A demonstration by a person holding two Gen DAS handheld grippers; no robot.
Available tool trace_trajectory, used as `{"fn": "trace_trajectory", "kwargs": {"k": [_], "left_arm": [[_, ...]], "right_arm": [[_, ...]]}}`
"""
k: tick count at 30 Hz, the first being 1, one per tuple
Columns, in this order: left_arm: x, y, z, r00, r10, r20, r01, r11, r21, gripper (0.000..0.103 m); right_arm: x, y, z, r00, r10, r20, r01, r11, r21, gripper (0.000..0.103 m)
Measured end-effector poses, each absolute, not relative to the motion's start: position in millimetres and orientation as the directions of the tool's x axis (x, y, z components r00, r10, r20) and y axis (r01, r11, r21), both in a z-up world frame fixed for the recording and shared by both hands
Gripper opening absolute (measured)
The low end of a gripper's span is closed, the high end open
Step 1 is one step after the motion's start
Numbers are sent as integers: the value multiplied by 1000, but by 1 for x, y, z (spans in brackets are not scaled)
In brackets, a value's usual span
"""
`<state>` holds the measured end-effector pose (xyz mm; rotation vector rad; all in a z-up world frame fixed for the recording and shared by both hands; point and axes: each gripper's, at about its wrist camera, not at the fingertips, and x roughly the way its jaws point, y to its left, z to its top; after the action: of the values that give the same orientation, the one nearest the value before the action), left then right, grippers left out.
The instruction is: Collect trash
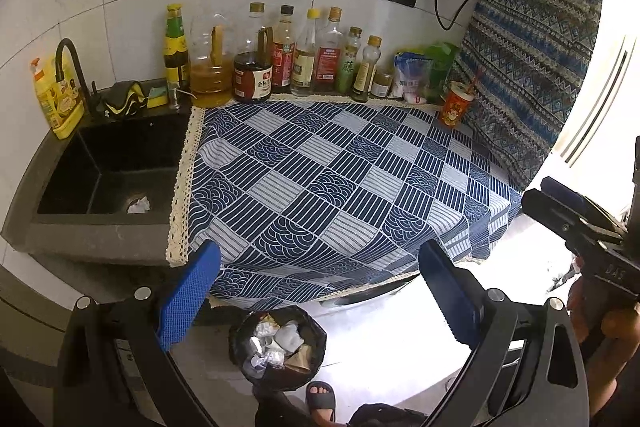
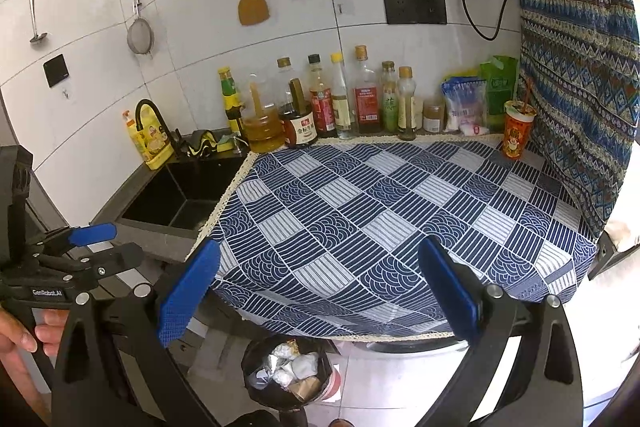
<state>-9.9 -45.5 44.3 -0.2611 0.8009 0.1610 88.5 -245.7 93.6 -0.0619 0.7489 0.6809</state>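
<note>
Above the front edge of the worktop (image 1: pixel 340 163), both grippers hang released and empty: the left gripper (image 1: pixel 320 291) and the right gripper (image 2: pixel 320 287) each show blue pads spread wide with nothing between them. The patterned cloth over the worktop looks bare in its middle. Down on the floor, just in front of the worktop, the bin (image 1: pixel 278 343) already holds crumpled foil, tissue and a brown scrap.

What may remain, as far as I can judge, is a pale crumpled scrap (image 1: pixel 139 205) at the bottom of the black sink (image 1: pixel 60 187), near the drain, and the red paper cup (image 1: pixel 455 109) with a straw at the back right corner, beside the hanging patterned cloth.

The risks follow from those spots. The sink is deep and dark; a wide jaw coming down there could knock the wall or the tap (image 1: pixel 70 61), and a wet scrap may tear or slip out. The cup stands near the row of bottles (image 1: pixel 280 55) and sachets; a careless reach could tip one, and if the cup holds liquid, squeezing it could spill onto the cloth. A drop from this height could also miss the bin.
</note>
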Motion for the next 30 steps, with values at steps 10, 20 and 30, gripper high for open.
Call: {"fn": "trace_trajectory", "kwargs": {"k": [10,20,30], "left_arm": [[-7,-44,46,687,49,-725,-244,956,-166,96],[-6,-42,48,682,51,-729,-246,955,-163,96],[-2,-50,44,668,49,-743,-233,962,-146,96]], "right_arm": [[91,-249,96,545,544,-638,-579,795,184,98],[96,-246,92,535,541,-649,-582,793,181,98],[96,-254,88,532,535,-657,-574,798,184,98]]}}
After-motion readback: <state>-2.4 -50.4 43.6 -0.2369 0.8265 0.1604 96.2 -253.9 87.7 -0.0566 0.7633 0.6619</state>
